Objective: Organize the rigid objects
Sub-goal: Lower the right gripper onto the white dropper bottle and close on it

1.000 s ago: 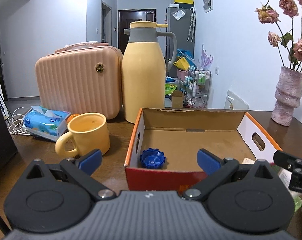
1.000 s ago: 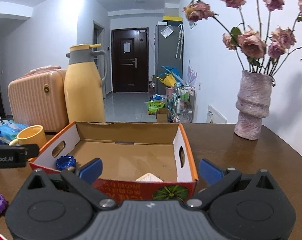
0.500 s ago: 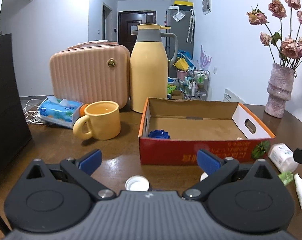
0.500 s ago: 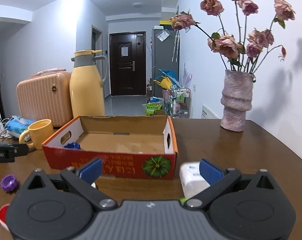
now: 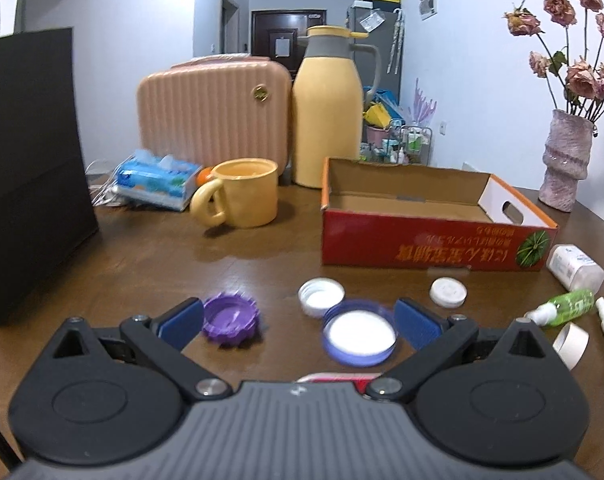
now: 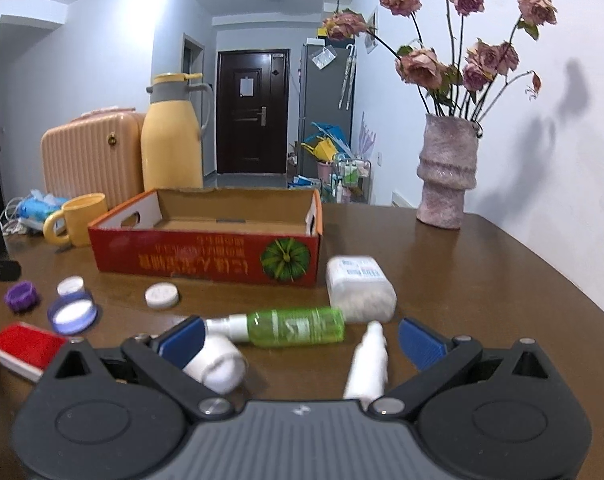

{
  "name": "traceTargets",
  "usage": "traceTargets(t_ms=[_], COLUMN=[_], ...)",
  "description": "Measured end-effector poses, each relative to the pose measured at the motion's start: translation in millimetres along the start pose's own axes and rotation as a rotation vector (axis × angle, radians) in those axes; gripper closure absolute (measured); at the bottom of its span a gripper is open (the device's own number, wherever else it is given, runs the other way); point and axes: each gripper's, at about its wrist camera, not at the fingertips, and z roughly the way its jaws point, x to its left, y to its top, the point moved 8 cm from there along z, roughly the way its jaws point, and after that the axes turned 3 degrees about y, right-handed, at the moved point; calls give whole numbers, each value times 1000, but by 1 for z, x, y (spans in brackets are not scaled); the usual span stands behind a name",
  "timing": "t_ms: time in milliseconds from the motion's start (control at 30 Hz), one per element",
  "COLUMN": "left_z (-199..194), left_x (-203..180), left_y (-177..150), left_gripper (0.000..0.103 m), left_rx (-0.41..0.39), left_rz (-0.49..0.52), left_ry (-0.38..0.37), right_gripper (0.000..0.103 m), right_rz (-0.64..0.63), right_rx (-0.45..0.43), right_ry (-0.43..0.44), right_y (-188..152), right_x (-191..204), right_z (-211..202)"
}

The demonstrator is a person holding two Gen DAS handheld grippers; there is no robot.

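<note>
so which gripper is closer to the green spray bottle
Right. The right gripper has the green spray bottle lying just ahead of its open jaws; the left gripper sits well to the bottle's left, over the caps.

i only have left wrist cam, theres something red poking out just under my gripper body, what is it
Observer: The right wrist view shows it whole: a flat red item with a white rim, lying on the table nearer the camera than the blue-rimmed lid.
Operator: ok is the right gripper holding anything
Observer: No. The right gripper is open and grips nothing.
Operator: whats in front of it
Observer: The green spray bottle lies crosswise between its fingertips in that view, with the small white bottle nearer the camera.
</note>
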Motion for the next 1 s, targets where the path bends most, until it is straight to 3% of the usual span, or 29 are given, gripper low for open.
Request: traceTargets(t_ms=[333, 633, 900, 1000], left_z=[-8, -2, 2, 5], left_x=[24, 33, 38, 41], left_y=[-27, -33, -31, -30], left_gripper=[0, 0, 0, 0], left_rx=[25, 41, 43, 48], left_rz=[-20, -49, -60, -67], left_ry=[13, 24, 37, 48], right_gripper=[0, 0, 10, 18], right_rz=[18, 32, 60, 98], right_rx=[47, 93, 168, 187], right_ry=[-34, -86, -138, -168], right_y=[-34, -35, -33, -34], right_x=[-24, -41, -60, -67], right_z=[-13, 10, 58, 72])
